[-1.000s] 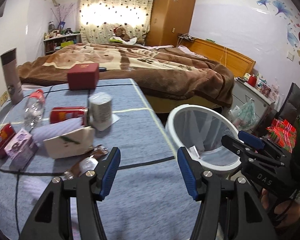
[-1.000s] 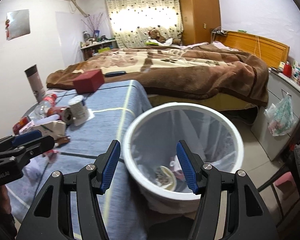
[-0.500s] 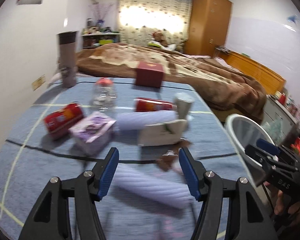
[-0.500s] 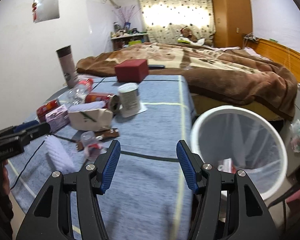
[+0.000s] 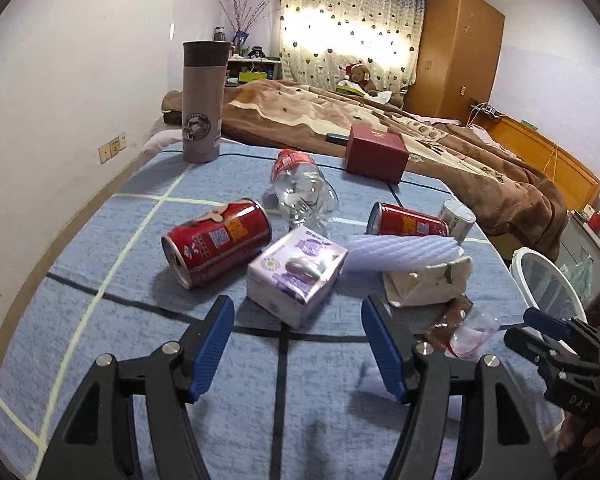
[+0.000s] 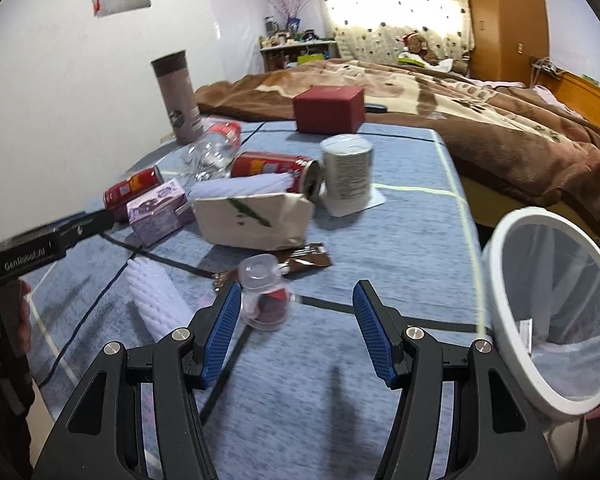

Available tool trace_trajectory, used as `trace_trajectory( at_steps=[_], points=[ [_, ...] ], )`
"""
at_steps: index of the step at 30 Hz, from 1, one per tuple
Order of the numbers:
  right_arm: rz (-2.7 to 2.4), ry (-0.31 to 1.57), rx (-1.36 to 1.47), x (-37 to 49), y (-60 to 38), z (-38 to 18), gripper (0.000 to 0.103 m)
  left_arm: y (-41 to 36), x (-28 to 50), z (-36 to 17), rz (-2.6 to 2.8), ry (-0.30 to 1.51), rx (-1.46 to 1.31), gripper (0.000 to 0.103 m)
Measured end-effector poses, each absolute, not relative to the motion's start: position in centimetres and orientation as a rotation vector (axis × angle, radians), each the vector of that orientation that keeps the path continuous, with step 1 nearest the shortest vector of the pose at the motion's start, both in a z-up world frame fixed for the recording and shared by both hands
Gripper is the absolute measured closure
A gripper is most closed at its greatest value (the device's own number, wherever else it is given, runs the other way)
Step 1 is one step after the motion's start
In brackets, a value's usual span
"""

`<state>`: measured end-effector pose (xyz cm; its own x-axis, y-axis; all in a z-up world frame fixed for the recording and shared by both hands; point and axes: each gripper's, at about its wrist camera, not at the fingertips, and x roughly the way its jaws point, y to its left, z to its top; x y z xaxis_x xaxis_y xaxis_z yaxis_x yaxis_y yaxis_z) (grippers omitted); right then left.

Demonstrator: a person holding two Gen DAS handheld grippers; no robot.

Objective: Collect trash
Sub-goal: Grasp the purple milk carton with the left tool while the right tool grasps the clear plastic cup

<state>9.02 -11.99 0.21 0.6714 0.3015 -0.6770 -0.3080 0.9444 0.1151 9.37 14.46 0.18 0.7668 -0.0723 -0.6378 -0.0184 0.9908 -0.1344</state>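
Observation:
Litter lies on the blue-clothed table [image 5: 100, 320]: a purple box [image 5: 296, 276], two red cans [image 5: 216, 248] [image 5: 410, 222], a clear bottle [image 5: 300, 196], a white ridged tube [image 5: 400, 252], a crumpled white bag [image 5: 428, 284], a brown wrapper [image 6: 308, 258] and a small clear cup [image 6: 264, 300]. My left gripper [image 5: 296, 344] hovers just short of the purple box, its jaws opening with nothing between them. My right gripper [image 6: 296, 320] is open and empty, the clear cup just ahead of its left finger. The white-rimmed bin [image 6: 496, 248] stands off the table's right edge.
A tall grey flask [image 5: 202, 100], a dark red box [image 5: 376, 154] and an upright tin [image 6: 348, 176] stand further back on the table. A second ridged tube [image 6: 156, 300] lies near the front. Behind is a bed with a brown blanket [image 5: 480, 152]; a wall runs along the left.
Both views have swung left, from the bin to the litter on the table. The left gripper's jaws stand a little wider. The right gripper stays open the same.

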Motion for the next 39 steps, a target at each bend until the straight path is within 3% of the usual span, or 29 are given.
trace_trajectory(
  at_steps=[20, 34, 39],
  points=[
    [0.334, 0.861, -0.086, 11.3, -9.7, -0.6, 0.044, 15.3, 15.4, -2.0, -0.145, 0.817, -0.075, 0.034],
    [0.345, 0.866, -0.077, 11.0, -9.8, -0.7, 0.072, 13.7, 16.7, -2.7, -0.19, 0.838, -0.013, 0.037],
    [0.345, 0.863, -0.072, 11.0, -9.7, -0.7, 0.073, 13.3, 16.8, -2.8, -0.191, 0.84, -0.007, 0.044]
  ],
)
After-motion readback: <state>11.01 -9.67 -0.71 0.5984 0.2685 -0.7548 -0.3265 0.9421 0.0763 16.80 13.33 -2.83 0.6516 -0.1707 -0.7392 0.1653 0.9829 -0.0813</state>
